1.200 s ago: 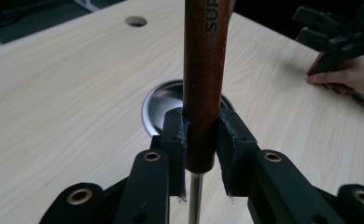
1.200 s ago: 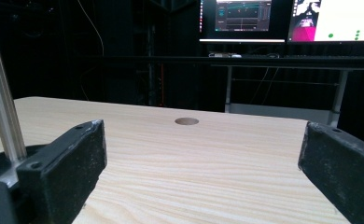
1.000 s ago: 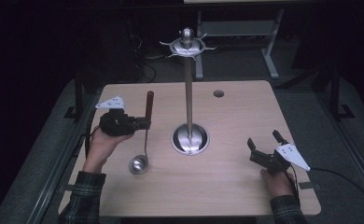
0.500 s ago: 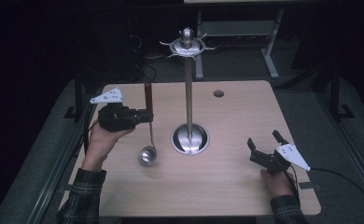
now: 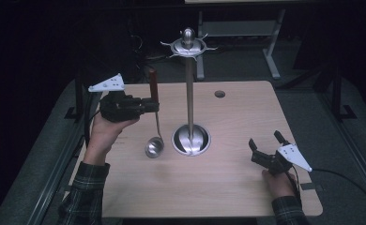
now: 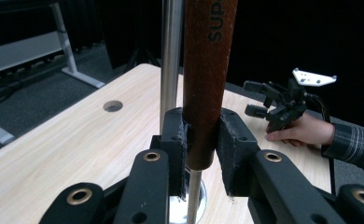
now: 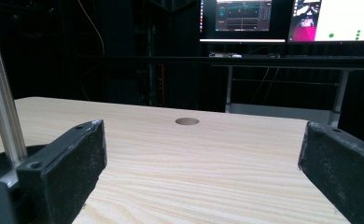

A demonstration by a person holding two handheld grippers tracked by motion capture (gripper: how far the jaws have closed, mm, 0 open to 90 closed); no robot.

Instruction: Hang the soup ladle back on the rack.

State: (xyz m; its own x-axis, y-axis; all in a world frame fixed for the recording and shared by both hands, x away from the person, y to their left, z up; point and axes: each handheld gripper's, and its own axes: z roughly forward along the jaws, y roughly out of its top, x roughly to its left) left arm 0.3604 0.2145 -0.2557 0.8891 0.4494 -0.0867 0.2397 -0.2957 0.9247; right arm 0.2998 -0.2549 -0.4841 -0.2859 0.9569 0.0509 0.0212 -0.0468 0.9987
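A ladle [image 5: 154, 136] with a brown wooden handle [image 6: 206, 74] and a steel bowl hangs upright above the table, left of the stand. My left gripper [image 5: 149, 106] is shut on that handle, and the pads [image 6: 176, 140] press it from both sides. A tall steel utensil stand [image 5: 189, 89] with a round base [image 5: 191, 139] and hooks at the top stands mid-table; its pole [image 6: 170, 56] rises just behind the handle. My right gripper [image 5: 265, 146] rests open on the table at the right, nothing between its fingers [image 7: 68, 163].
The wooden table [image 5: 218, 187] has a round cable hole [image 5: 220, 94] at the back right, also seen as the hole [image 7: 187, 121]. Monitors [image 7: 287, 21] on a desk stand beyond the far edge. A cable [image 5: 345, 183] trails off the right gripper.
My left gripper has lifted the ladle off the table and carried it rightward toward the stand, turning it upright. The right gripper has stayed put.
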